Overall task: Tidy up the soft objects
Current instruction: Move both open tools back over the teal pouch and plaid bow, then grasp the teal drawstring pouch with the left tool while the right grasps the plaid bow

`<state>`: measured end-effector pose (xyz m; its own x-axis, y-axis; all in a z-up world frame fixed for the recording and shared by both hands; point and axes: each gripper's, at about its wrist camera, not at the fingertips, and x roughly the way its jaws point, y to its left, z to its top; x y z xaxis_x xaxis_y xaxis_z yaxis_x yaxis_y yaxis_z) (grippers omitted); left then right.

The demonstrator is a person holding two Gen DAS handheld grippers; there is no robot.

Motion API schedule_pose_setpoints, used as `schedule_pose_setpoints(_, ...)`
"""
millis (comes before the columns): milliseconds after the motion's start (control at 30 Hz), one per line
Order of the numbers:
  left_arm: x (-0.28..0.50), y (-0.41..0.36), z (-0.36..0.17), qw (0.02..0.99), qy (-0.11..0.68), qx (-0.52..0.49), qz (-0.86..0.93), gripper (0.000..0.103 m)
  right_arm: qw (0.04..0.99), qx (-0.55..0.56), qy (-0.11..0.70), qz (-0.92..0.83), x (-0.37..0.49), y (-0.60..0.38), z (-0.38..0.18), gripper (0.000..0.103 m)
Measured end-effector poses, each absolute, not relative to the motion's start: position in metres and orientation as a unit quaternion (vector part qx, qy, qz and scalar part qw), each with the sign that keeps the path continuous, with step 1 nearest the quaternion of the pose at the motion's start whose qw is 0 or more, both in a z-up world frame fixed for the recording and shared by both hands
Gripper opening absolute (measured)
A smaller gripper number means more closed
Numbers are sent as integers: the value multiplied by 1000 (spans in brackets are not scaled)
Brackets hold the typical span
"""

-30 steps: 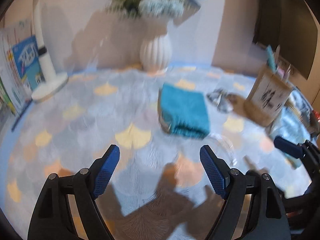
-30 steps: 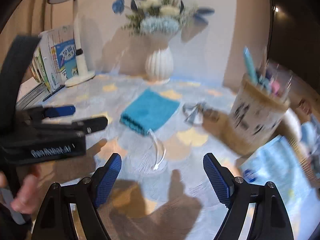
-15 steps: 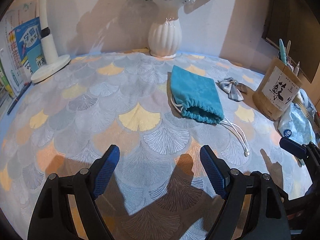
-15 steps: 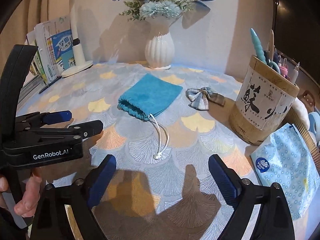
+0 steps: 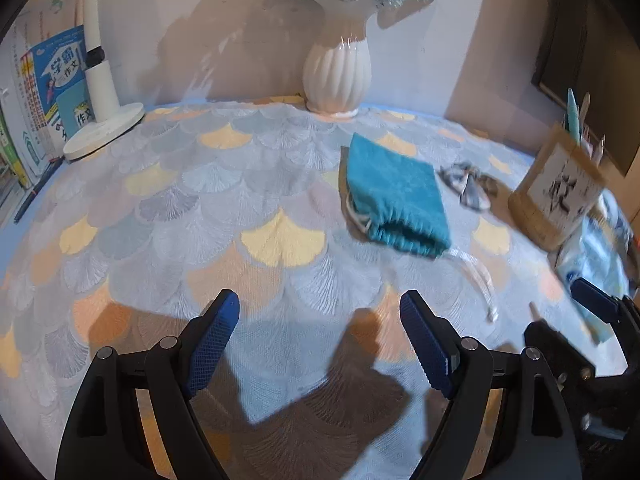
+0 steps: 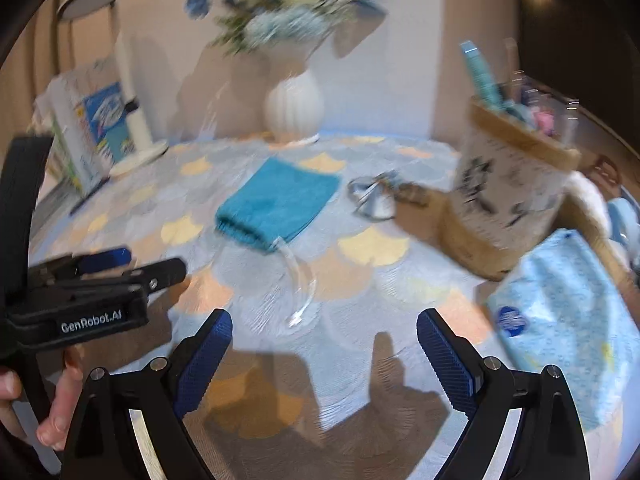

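A teal drawstring pouch (image 5: 396, 196) lies flat on the patterned tablecloth, its white cord (image 5: 478, 280) trailing toward me; it also shows in the right wrist view (image 6: 276, 204). A small grey fabric bow (image 5: 468, 184) lies to its right, also seen in the right wrist view (image 6: 376, 196). My left gripper (image 5: 320, 340) is open and empty, held above the cloth short of the pouch. My right gripper (image 6: 324, 356) is open and empty, near the cord's end (image 6: 298, 316). The left gripper also appears at the left of the right wrist view (image 6: 120, 264).
A white vase with flowers (image 5: 338, 76) stands at the back. A white lamp base (image 5: 104, 128) and books (image 5: 52, 88) are at the left. A bamboo pen holder (image 6: 508, 200) and a blue tissue pack (image 6: 568, 320) sit at the right.
Both grippers stay open. Both cameras have shifted a little; the right wrist view has become blurred with motion and sits slightly nearer the pouch and pen holder.
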<state>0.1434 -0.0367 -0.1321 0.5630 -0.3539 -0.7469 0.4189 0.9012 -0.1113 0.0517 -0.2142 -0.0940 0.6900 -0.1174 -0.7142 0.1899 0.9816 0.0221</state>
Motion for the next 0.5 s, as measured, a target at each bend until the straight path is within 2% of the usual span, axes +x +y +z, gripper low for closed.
schedule_pose_setpoints(133, 152, -44, -109, 882, 407, 27, -234, 81, 917, 56, 377, -118, 74, -227, -56, 93)
schedule_pose_setpoints(200, 159, -53, -96, 887, 397, 36, -234, 81, 915, 76, 377, -122, 91, -235, -46, 89)
schedule_pose_setpoints(233, 164, -59, -90, 890, 392, 41, -231, 81, 910, 93, 384, -121, 105, -239, -45, 81)
schedule_pose_setpoints(267, 172, -66, -88, 890, 392, 44, -229, 81, 907, 102, 391, -121, 115, -241, -47, 70)
schedule_pose_setpoints(333, 188, -78, -94, 886, 400, 50, -232, 81, 898, 125, 402, -129, 136, -247, -57, 61)
schedule_pose_setpoints(500, 214, -99, -133, 865, 434, 57, -243, 81, 874, 169, 419, -177, 167, -263, -90, 60)
